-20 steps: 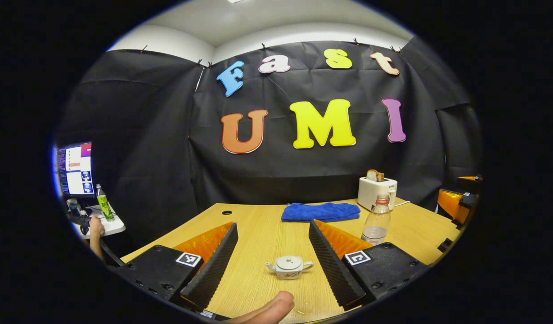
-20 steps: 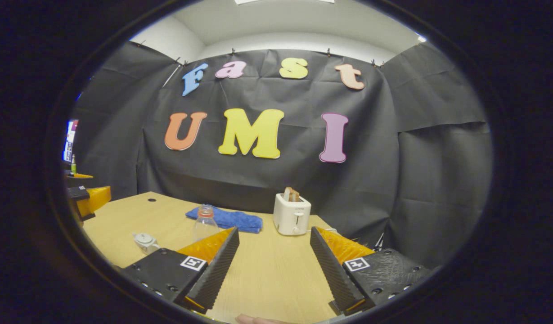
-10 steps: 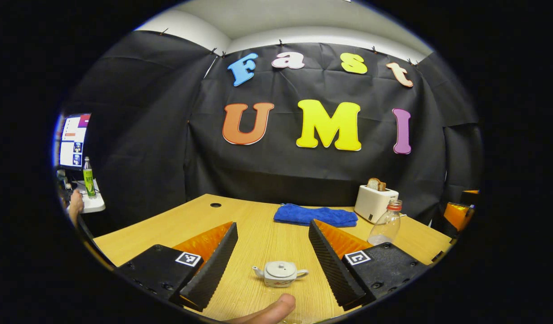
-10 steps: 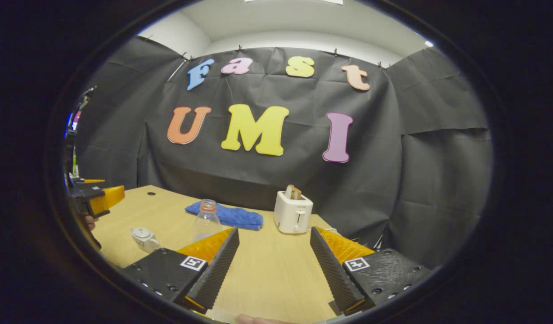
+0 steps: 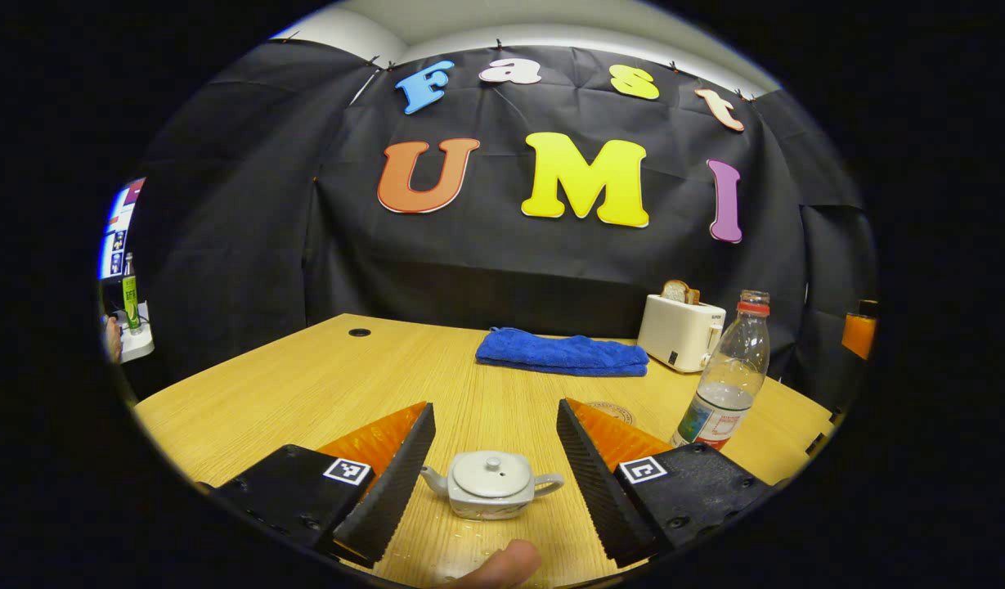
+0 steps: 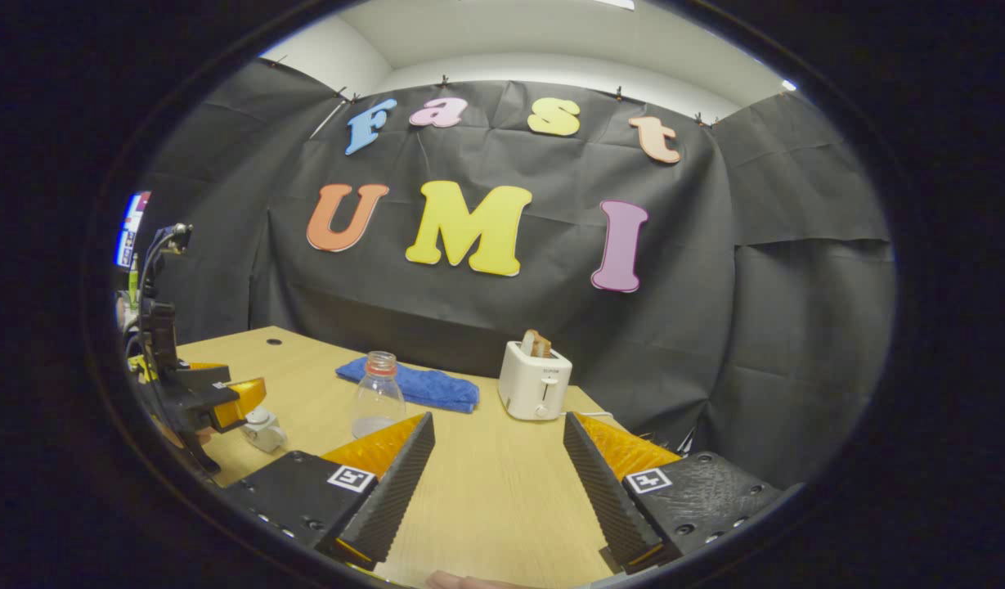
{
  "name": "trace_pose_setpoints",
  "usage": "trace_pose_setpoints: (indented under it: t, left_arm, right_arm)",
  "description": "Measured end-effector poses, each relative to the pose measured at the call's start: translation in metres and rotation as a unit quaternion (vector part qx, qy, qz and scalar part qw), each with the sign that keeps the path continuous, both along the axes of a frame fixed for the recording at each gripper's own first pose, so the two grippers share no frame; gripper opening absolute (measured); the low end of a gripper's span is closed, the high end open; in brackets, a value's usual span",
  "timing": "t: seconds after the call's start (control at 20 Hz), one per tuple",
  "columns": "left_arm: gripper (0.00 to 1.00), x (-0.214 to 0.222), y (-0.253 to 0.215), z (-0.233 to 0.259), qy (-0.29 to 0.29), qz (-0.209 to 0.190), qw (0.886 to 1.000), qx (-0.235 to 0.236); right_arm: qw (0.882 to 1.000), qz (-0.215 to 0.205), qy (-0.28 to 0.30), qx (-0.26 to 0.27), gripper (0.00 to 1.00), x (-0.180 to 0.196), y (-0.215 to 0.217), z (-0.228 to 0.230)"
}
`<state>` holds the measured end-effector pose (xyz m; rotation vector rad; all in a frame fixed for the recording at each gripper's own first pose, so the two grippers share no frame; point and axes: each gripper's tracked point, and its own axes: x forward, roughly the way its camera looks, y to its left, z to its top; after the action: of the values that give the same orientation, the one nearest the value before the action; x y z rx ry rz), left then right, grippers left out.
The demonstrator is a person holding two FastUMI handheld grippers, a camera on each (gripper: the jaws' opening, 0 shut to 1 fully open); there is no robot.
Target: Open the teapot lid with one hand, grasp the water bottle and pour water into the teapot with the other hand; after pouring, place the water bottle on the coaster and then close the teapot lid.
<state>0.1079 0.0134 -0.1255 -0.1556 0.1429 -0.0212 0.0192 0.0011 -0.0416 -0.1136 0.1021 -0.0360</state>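
Your left gripper (image 5: 492,470) is sitting wide open w/ teapot (image 5: 491,486) between fingers, not touching either; lid (image 5: 491,469) on. Your right gripper (image 6: 497,483) is gaping too, nothing between fingers, hovering over bare table (image 6: 502,491). Water bottle (image 5: 727,375) is standing upright, uncapped, right of teapot, near toaster (image 5: 679,330). Coaster (image 5: 608,407) is lying on table btwn teapot and blue towel (image 5: 561,352). From right gripper view, left gripper is showing just beside teapot.

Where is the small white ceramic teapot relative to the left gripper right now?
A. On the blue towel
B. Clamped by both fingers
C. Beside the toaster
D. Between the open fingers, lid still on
D: in the left gripper view the small white ceramic teapot sits lidded between the left gripper's spread fingers, untouched.
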Motion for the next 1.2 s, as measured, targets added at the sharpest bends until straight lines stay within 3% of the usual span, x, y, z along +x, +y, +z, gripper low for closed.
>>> trace_pose_setpoints:
  t: [0.25,0.35,0.4,0.5,0.75,1.2]
  left_arm:
    - [0.78,0.006,-0.002,-0.016,0.019,-0.004,1.0,0.005]
    - [0.67,0.01,0.001,-0.022,0.025,-0.002,1.0,0.005]
    - [0.67,0.012,0.0,-0.024,0.025,-0.002,1.0,0.004]
    - [0.49,0.016,-0.001,-0.028,0.024,-0.005,1.0,0.011]
    - [0.31,0.022,0.003,-0.033,0.021,0.001,0.999,0.041]
    - [0.1,0.022,0.003,-0.029,0.015,-0.011,0.999,0.038]
  right_arm:
    - [1.0,0.001,0.006,0.001,0.95,0.002,0.002,-0.005]
    - [1.0,0.002,0.01,0.001,0.95,0.003,0.002,-0.007]
    - [1.0,0.003,0.012,0.0,0.95,0.003,0.004,-0.008]
    - [1.0,0.005,0.015,0.001,0.95,0.005,0.006,-0.01]
    - [1.0,0.011,0.02,-0.001,0.98,0.006,0.013,-0.014]
    - [0.998,0.037,0.047,-0.004,0.95,0.013,0.04,-0.039]
